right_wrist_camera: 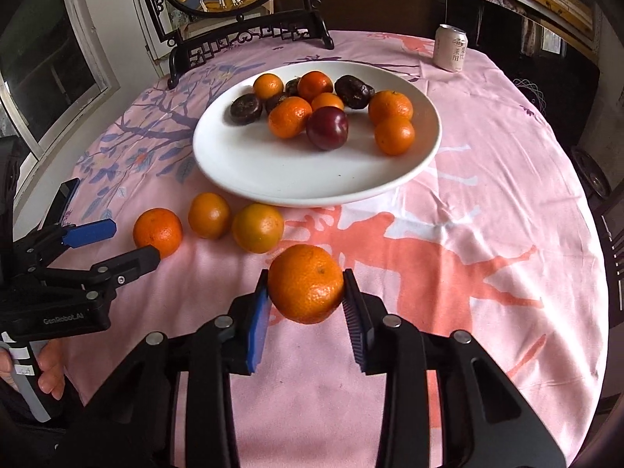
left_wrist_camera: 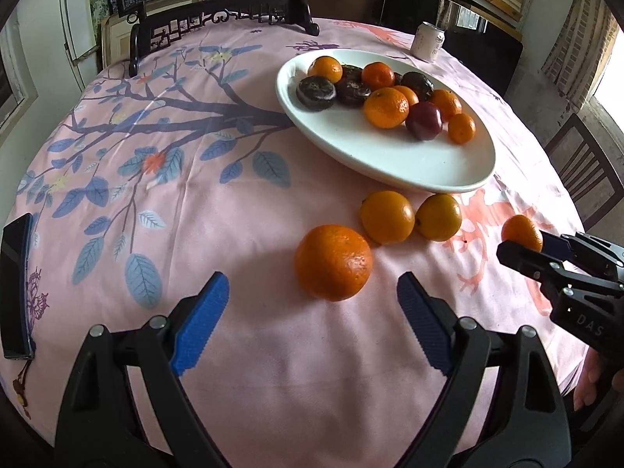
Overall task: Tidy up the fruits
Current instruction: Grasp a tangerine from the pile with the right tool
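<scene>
A white plate [left_wrist_camera: 390, 179] [right_wrist_camera: 273, 191] holds several oranges, a dark red plum [right_wrist_camera: 327, 128] and dark wrinkled fruits. Loose oranges lie on the pink tablecloth in front of it. My left gripper [left_wrist_camera: 312, 279] [right_wrist_camera: 134, 241] is open, its blue pads on either side of a large orange [left_wrist_camera: 333, 261] [right_wrist_camera: 158, 232] without touching it. My right gripper [right_wrist_camera: 306, 292] [left_wrist_camera: 524, 243] is shut on another orange [right_wrist_camera: 306, 284] [left_wrist_camera: 522, 232], both pads against its sides, low over the cloth. Two more oranges [left_wrist_camera: 387, 216] [left_wrist_camera: 438, 216] sit between these and the plate.
A drink can [left_wrist_camera: 429, 41] [right_wrist_camera: 451, 47] stands behind the plate at the far right. A dark phone [left_wrist_camera: 15, 288] [right_wrist_camera: 64, 199] lies at the table's left edge. A carved black stand [right_wrist_camera: 249, 35] with a round picture is at the back. A chair [left_wrist_camera: 585, 171] stands at the right.
</scene>
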`<control>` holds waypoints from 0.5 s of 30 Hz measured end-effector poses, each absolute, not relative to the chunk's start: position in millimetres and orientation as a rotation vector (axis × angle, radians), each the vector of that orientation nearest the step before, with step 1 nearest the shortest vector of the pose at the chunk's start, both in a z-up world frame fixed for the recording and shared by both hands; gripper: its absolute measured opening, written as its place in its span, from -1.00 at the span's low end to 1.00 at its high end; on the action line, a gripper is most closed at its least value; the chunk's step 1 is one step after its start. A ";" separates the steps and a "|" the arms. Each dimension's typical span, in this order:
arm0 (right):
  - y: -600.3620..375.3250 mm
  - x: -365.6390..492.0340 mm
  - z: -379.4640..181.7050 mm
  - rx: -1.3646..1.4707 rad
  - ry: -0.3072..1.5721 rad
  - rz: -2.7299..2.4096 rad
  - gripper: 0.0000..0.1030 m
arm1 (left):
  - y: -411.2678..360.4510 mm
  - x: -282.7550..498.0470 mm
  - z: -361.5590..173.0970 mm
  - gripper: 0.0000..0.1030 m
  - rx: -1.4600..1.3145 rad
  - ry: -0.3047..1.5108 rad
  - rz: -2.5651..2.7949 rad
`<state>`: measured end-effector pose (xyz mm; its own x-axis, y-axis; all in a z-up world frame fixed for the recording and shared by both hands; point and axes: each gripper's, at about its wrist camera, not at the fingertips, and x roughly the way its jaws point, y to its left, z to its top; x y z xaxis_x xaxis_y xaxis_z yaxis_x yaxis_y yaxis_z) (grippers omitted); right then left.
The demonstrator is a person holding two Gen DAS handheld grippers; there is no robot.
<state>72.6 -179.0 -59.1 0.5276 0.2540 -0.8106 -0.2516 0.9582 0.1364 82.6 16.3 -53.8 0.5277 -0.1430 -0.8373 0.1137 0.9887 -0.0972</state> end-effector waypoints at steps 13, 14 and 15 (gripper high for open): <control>-183.9 65.2 -56.4 0.023 0.969 0.307 -0.30 | 1.2 97.0 -69.0 -0.16 -0.013 1.040 -0.169; -183.7 64.6 -55.6 0.023 0.966 0.309 -0.30 | 0.8 96.0 -68.9 -0.16 -0.007 1.038 -0.168; -183.9 64.4 -55.0 0.022 0.964 0.309 -0.30 | 0.6 94.9 -68.8 -0.17 -0.006 1.038 -0.170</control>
